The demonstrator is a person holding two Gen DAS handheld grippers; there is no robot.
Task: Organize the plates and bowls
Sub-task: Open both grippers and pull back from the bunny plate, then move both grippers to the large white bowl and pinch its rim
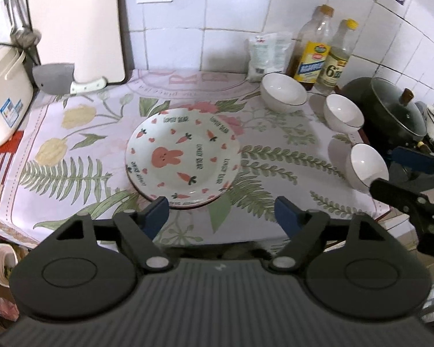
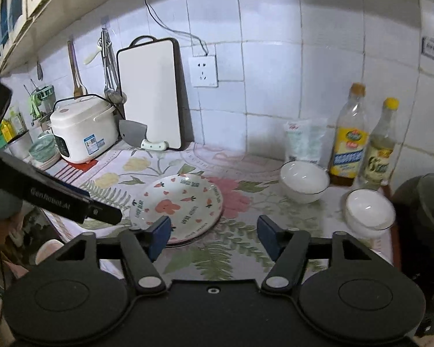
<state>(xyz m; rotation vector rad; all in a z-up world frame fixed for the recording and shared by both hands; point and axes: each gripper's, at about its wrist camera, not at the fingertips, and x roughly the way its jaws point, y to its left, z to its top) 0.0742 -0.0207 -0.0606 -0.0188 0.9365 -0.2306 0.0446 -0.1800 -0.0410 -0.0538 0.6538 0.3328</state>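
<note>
A stack of white plates with a pink rabbit and carrot print (image 1: pixel 182 159) sits mid-counter on the floral cloth; it also shows in the right wrist view (image 2: pixel 178 206). Three white bowls stand to the right: a large one at the back (image 1: pixel 283 91) (image 2: pixel 303 180), a middle one (image 1: pixel 344 112) (image 2: pixel 369 212) and a near one (image 1: pixel 367 166). My left gripper (image 1: pixel 221 212) is open and empty, just in front of the plates. My right gripper (image 2: pixel 212 231) is open and empty, near the plates' right front; it shows in the left wrist view (image 1: pixel 405 179) by the near bowl.
A rice cooker (image 2: pixel 82 128), a cutting board (image 2: pixel 152 92) and a cleaver (image 1: pixel 60 79) stand at the back left. Two bottles (image 1: pixel 314 49) and a white bag (image 1: pixel 266 56) stand at the back right. A dark lidded pot (image 1: pixel 387 107) sits at the right edge.
</note>
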